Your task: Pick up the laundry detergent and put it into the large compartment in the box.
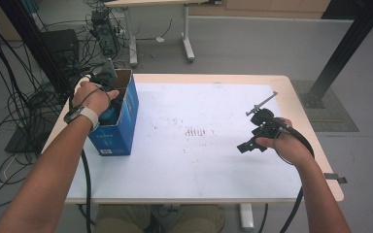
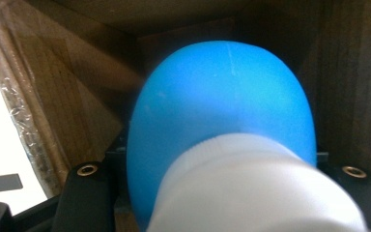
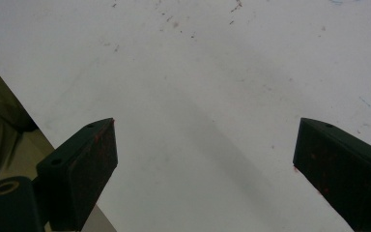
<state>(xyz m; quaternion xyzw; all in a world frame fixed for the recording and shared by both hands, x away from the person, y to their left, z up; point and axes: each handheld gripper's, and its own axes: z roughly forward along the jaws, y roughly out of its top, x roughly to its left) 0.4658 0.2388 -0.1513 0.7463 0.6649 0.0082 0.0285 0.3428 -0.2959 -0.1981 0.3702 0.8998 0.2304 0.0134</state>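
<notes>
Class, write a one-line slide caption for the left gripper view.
Inside a cardboard box, the left gripper grips a blue bottle by its white cap.

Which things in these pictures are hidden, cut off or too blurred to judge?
- Left tongs, high view: tips hidden inside the blue box, behind hand and wall.
- Blue object with white neck, left gripper view: close and blurred, bottom edge cuts it; what it is stays unclear.
- Box bottom, left gripper view: hidden behind the blue object.
- Right tongs, open over the white table: bottom edge cuts the bases.
</notes>
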